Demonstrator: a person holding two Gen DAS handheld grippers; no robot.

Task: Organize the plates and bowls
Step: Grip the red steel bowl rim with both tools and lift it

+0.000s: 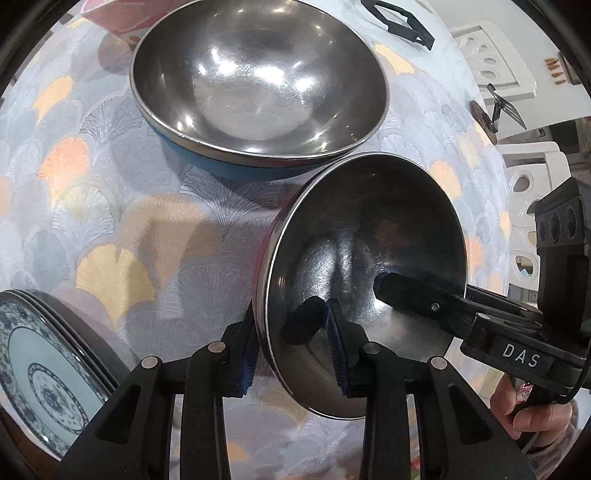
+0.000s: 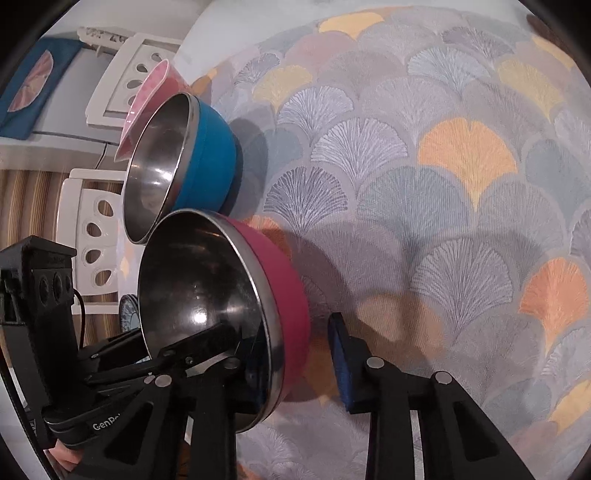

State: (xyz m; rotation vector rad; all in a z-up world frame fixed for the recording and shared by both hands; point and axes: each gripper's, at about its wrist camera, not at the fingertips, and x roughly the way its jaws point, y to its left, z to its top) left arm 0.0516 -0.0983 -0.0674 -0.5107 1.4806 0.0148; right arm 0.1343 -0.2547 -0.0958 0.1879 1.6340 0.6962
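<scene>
A steel-lined bowl with a magenta outside point(image 1: 364, 258) point(image 2: 207, 295) is held tilted on edge above the table. My left gripper point(image 1: 291, 343) is shut on its rim, one pad outside, one inside. My right gripper point(image 2: 299, 365) is open around the same bowl's opposite rim: one finger point(image 1: 413, 299) lies inside the bowl, the other pad point(image 2: 341, 362) stands apart from its outer wall. A larger steel-lined blue bowl point(image 1: 258, 85) point(image 2: 184, 162) sits on the tablecloth just beyond.
A stack of blue-and-white patterned plates point(image 1: 44, 380) lies at the near left. A pink bowl point(image 1: 110, 18) point(image 2: 147, 99) stands behind the blue bowl. White plastic chairs point(image 1: 524, 184) point(image 2: 96, 236) stand beside the table. The fan-patterned tablecloth point(image 2: 443, 184) spreads to the right.
</scene>
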